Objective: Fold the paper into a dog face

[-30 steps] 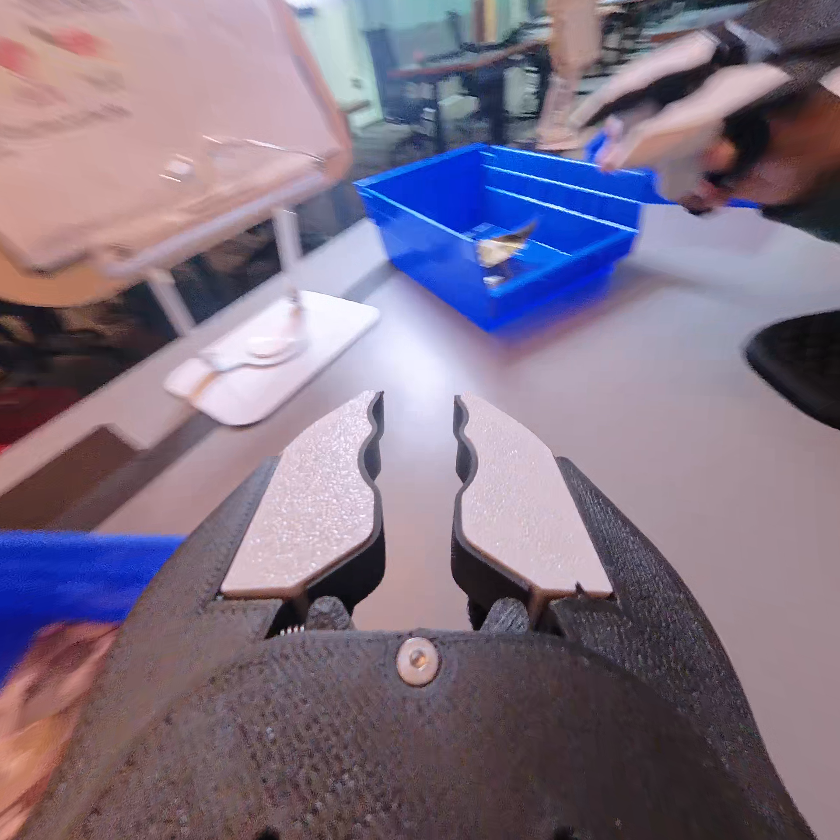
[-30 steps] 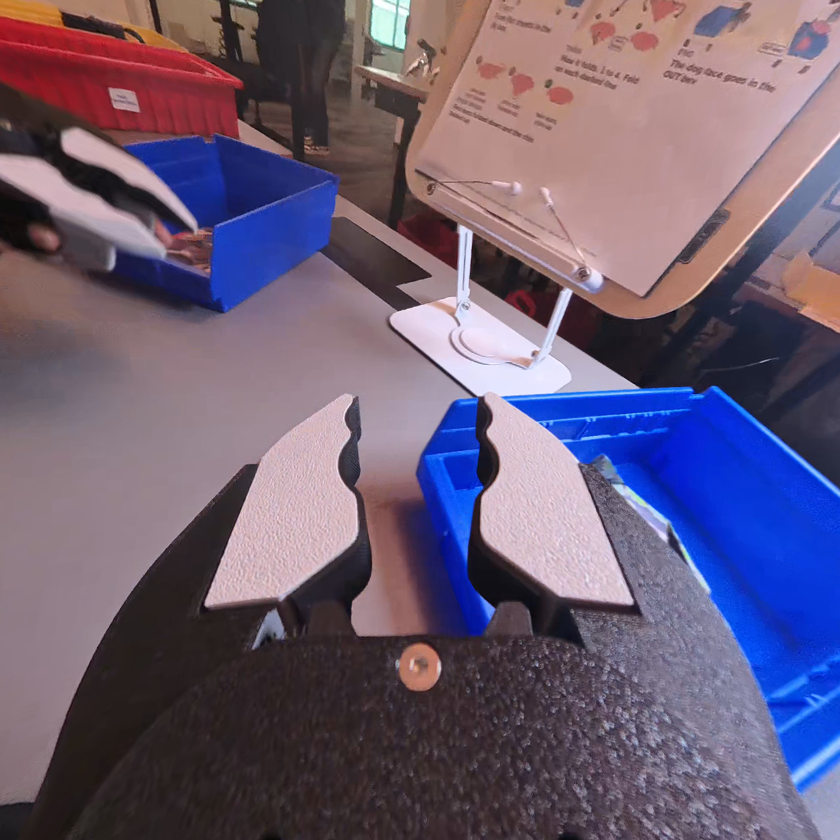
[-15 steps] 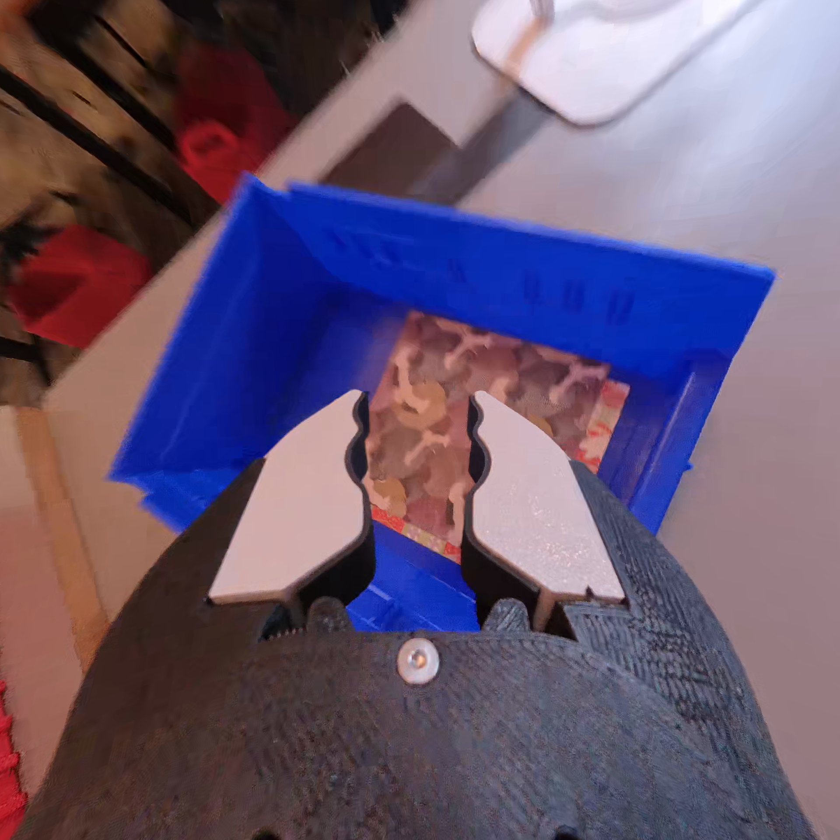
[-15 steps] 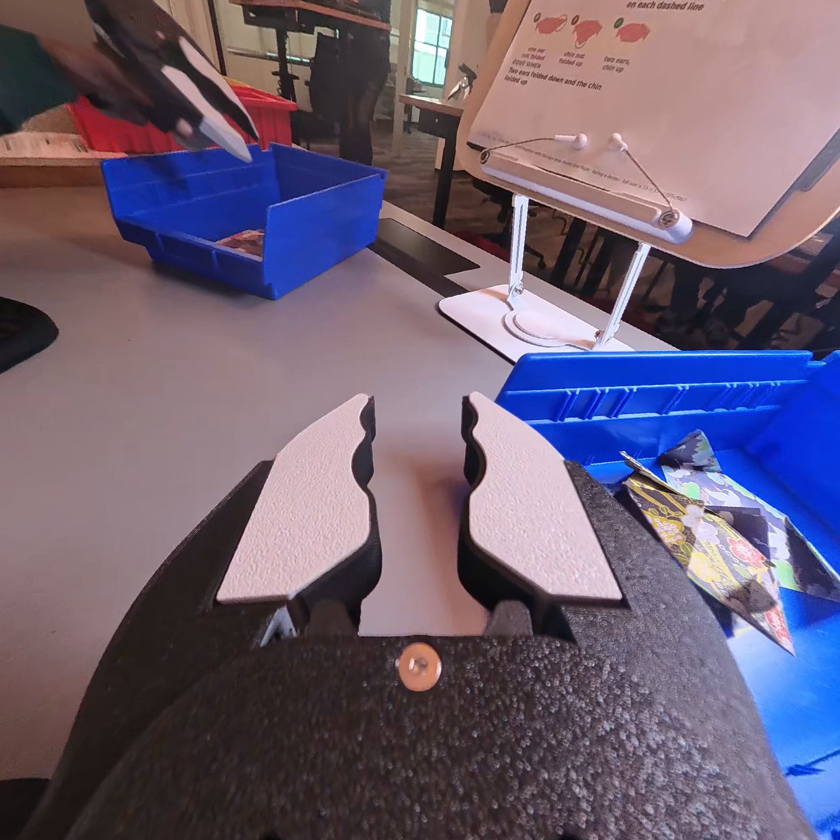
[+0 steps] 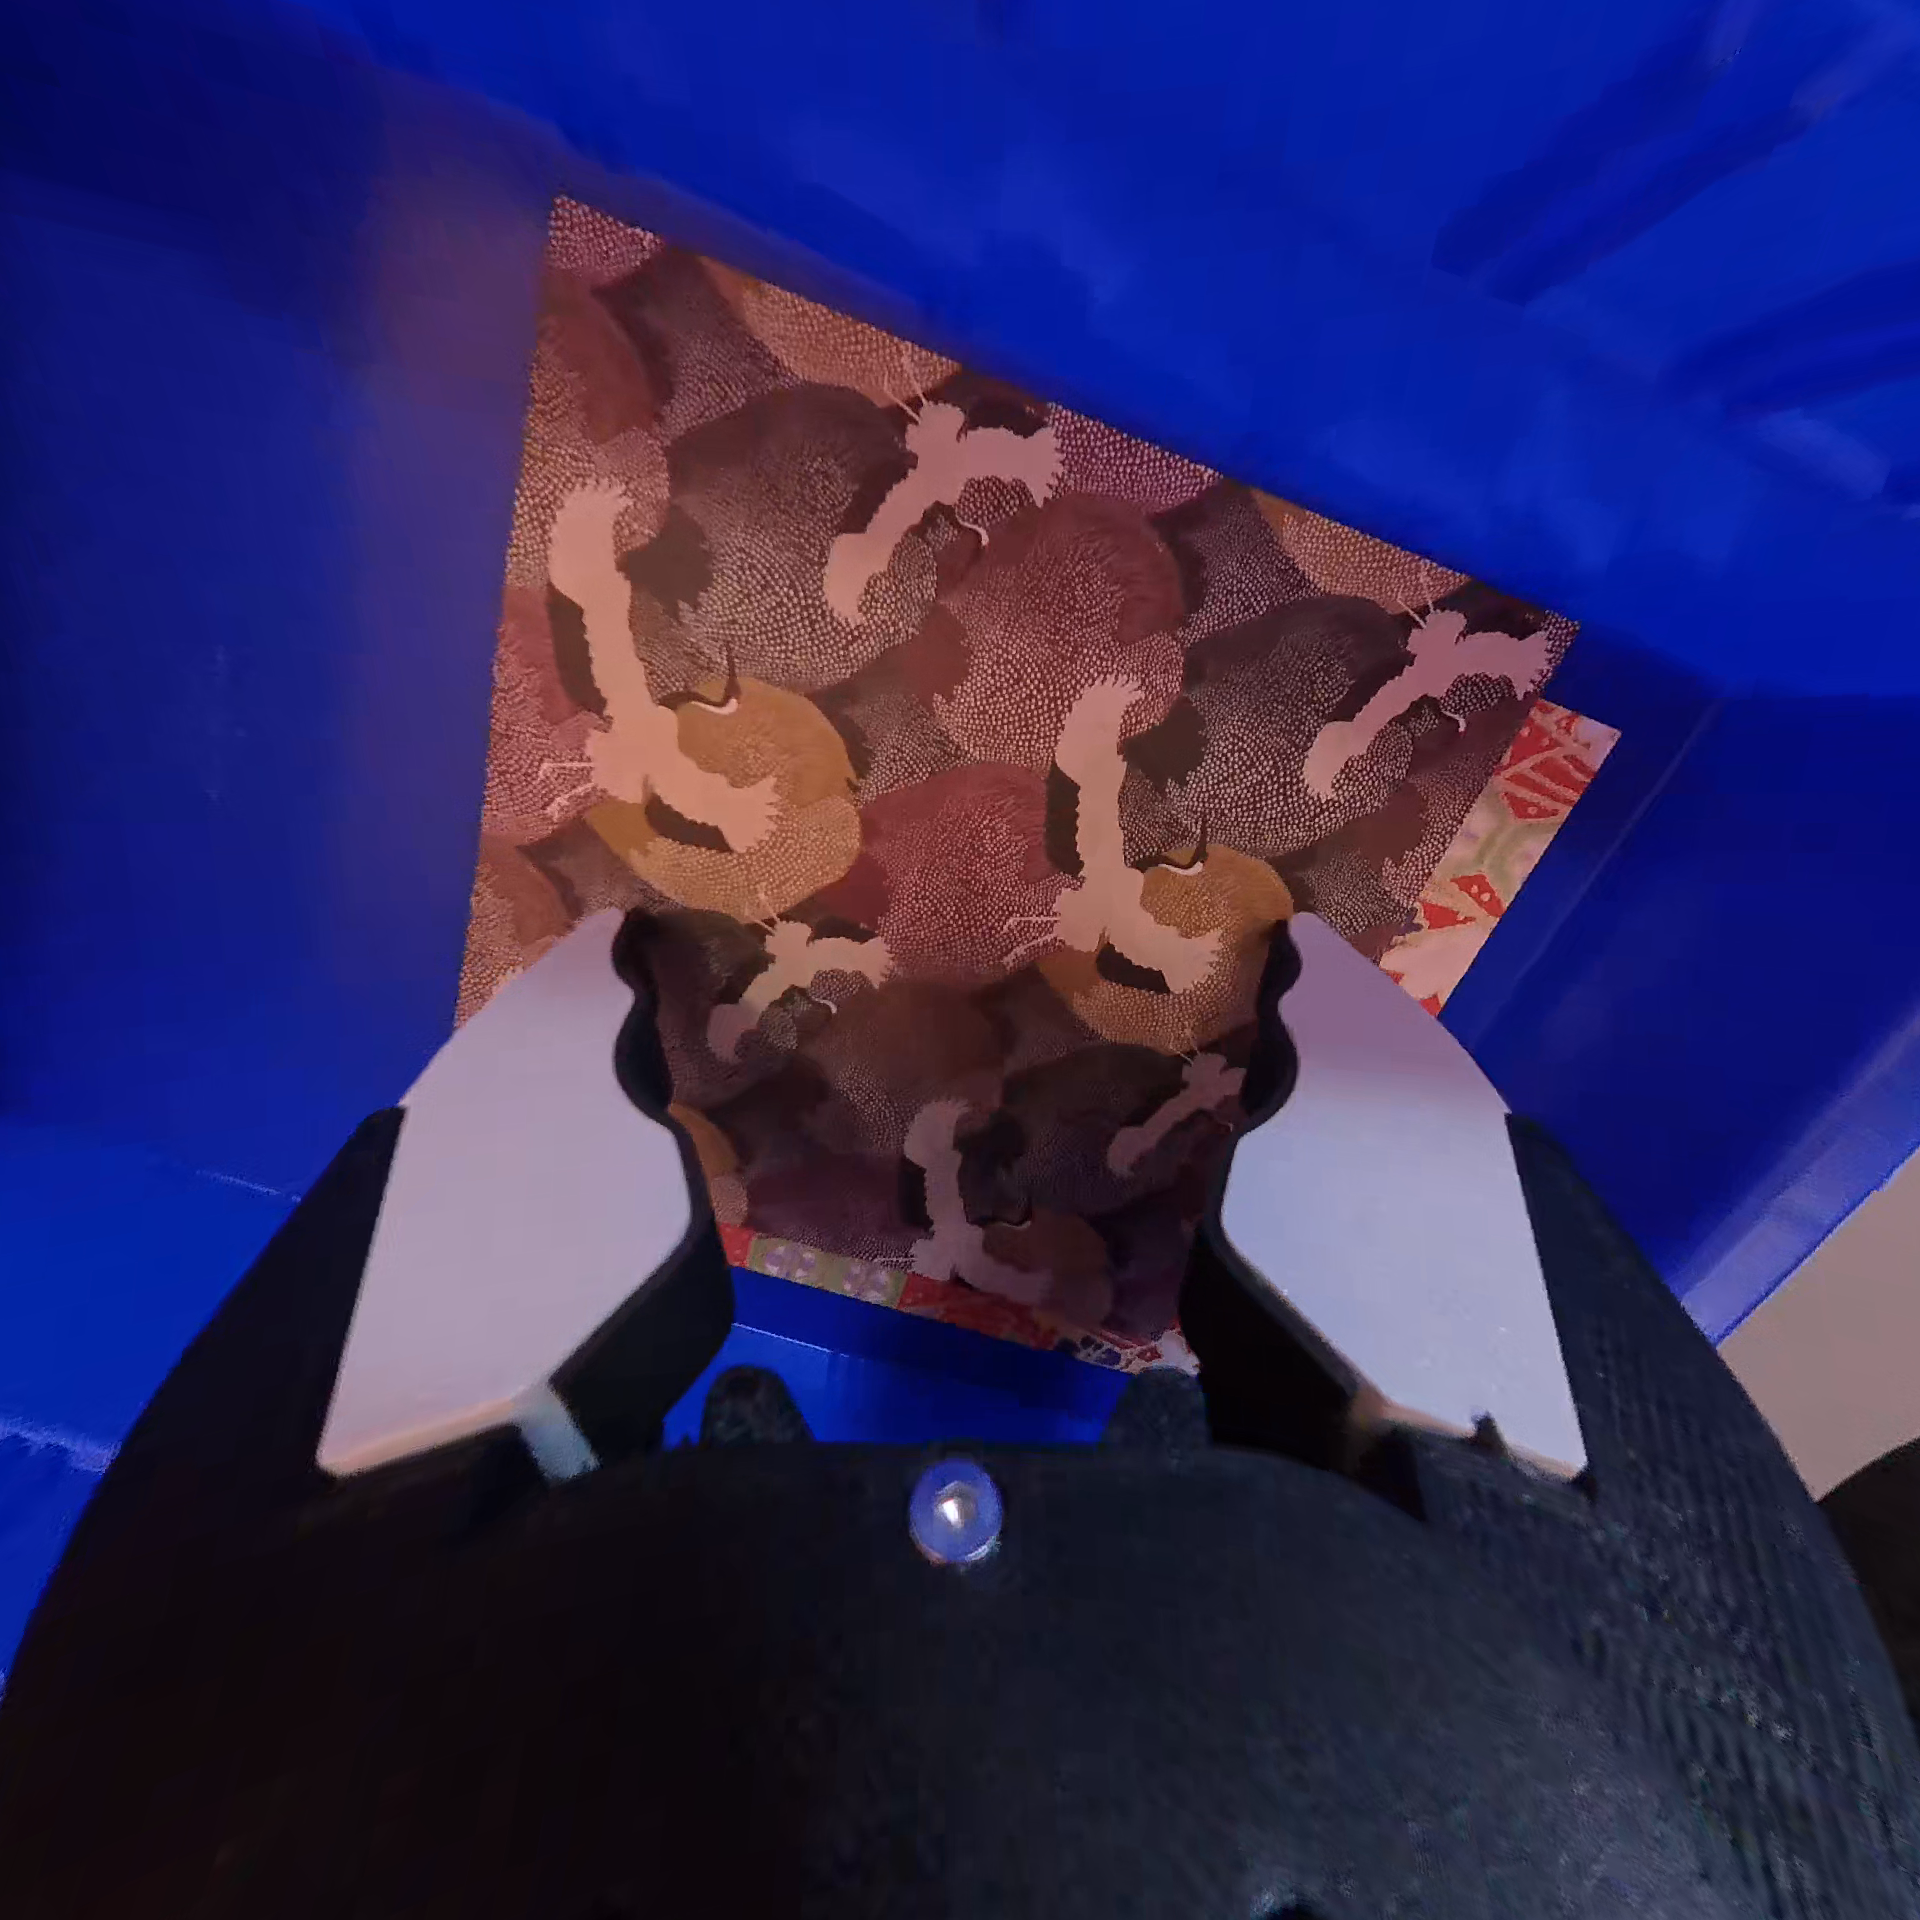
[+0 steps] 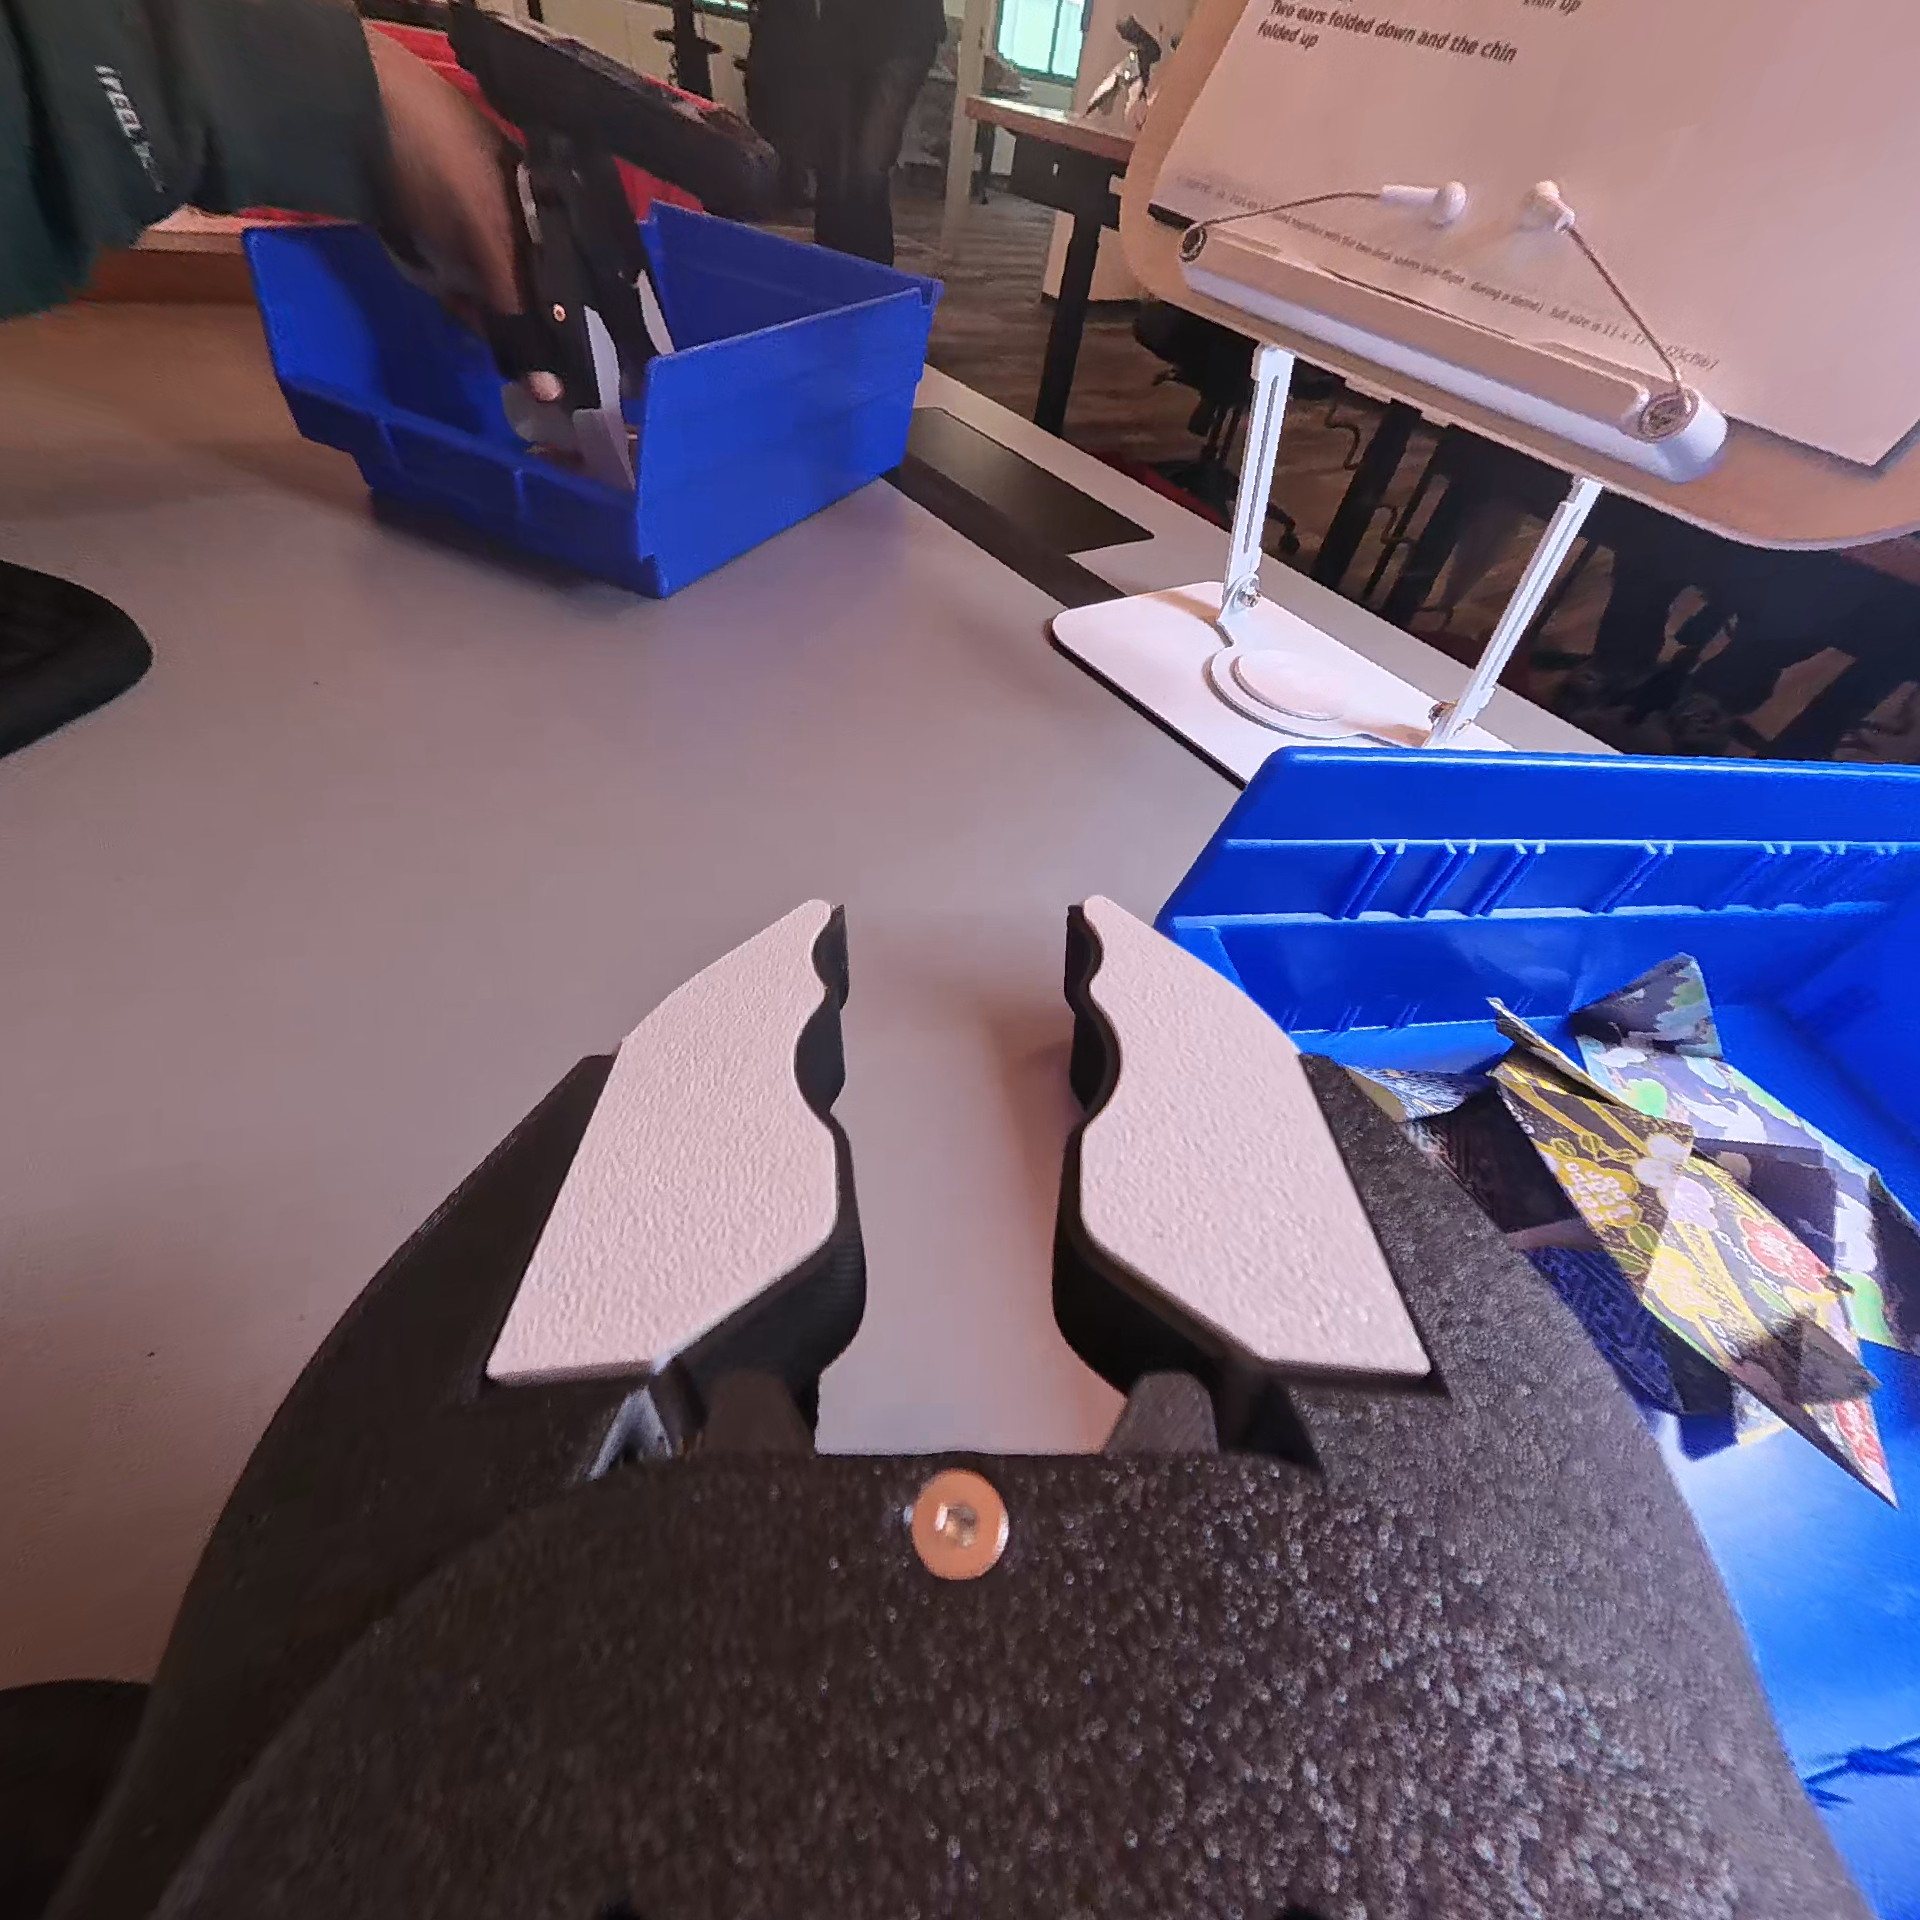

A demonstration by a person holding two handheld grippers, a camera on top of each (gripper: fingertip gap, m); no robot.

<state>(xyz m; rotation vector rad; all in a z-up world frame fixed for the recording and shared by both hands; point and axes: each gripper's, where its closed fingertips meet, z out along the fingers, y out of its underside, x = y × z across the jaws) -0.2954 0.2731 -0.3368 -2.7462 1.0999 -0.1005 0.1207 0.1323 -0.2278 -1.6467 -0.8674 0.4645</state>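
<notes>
Left gripper (image 5: 956, 966): jaws spread wide, holding nothing, lowered inside the far blue bin (image 5: 260, 623) just above the crane-patterned paper (image 5: 935, 644), which lies flat on the bin floor over a red-patterned sheet (image 5: 1527, 790). Right gripper (image 6: 951, 935): jaws partly open, empty, over the grey table (image 6: 416, 852). Near blue bin (image 6: 1558, 883) beside it holds folded paper pieces (image 6: 1683, 1216). White document stand (image 6: 1278, 665) behind.

Left gripper (image 5: 956, 997) reaching into a blue bin (image 5: 260, 623)

Its jaws are gaping wide over a crane-patterned paper (image 5: 935, 675) lying ahead of and between them, with a red-patterned sheet (image 5: 1507, 831) peeking out beyond the right jaw.
</notes>
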